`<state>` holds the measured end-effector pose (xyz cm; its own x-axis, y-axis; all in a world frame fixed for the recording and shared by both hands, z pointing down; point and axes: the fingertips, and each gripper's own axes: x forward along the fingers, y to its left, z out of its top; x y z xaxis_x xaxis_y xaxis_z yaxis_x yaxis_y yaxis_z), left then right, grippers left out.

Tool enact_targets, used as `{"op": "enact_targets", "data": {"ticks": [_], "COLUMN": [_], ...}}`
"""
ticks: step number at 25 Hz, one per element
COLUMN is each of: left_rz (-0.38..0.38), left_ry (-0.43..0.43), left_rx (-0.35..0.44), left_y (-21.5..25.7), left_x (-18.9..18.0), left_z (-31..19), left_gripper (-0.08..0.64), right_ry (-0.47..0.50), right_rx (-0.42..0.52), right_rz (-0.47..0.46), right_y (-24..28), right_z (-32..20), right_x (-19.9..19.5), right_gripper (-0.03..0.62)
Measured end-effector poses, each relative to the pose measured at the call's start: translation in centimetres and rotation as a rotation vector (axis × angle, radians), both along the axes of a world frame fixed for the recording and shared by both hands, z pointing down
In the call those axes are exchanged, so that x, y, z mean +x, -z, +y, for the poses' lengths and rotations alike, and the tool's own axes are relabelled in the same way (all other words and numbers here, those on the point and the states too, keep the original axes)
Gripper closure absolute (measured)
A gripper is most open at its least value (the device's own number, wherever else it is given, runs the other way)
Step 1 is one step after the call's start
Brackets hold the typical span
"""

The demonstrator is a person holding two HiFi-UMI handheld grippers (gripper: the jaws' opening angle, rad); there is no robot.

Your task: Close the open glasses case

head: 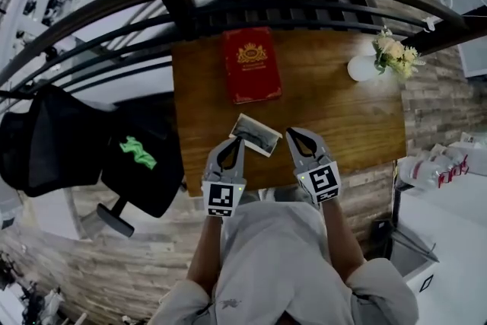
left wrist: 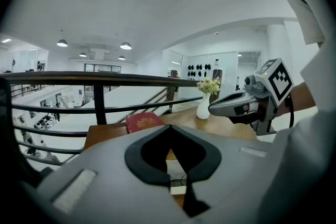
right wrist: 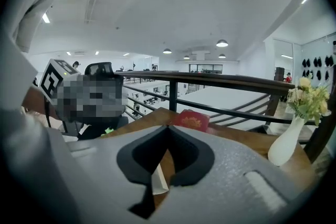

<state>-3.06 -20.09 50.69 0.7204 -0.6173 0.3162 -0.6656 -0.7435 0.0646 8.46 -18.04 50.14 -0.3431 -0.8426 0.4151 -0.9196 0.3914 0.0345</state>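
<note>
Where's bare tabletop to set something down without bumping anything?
Widest free patch: brown wooden table right of the right claw, below the white flower vase. Also the gap between vase and red hardcover book. Crowded: front edge, where the left claw and right claw flank the open pale glasses case.

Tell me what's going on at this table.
A person holds a gripper in each hand over the near edge of a wooden table. The left gripper and right gripper sit on either side of a glasses case that lies open. Both grippers have their fingers together and hold nothing, so the case is not yet closed. A red book and a white vase of flowers are farther back.
</note>
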Motion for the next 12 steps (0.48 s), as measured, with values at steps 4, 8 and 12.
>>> {"op": "enact_targets", "data": {"ticks": [4, 8, 12], "left_rz": [-0.016, -0.034, -0.056], "left_ry": [-0.028, -0.035, -0.038], "left_rx": [-0.041, -0.082, -0.121], "left_y": [-2.4, -4.5, -6.4], "left_x": [0.9, 1.7, 2.8], "left_z": [0.2, 0.3, 0.9], "left_gripper": [0.540, 0.540, 0.540], "right_ry": [0.002, 0.016, 0.051], "right_rx": [-0.043, -0.084, -0.119], "right_rz": [0.003, 0.002, 0.000], "right_y": [-2.2, -4.1, -6.1], "right_z": [-0.3, -0.6, -0.7], "right_x": [0.2, 0.2, 0.2], "right_gripper": [0.589, 0.589, 0.589]}}
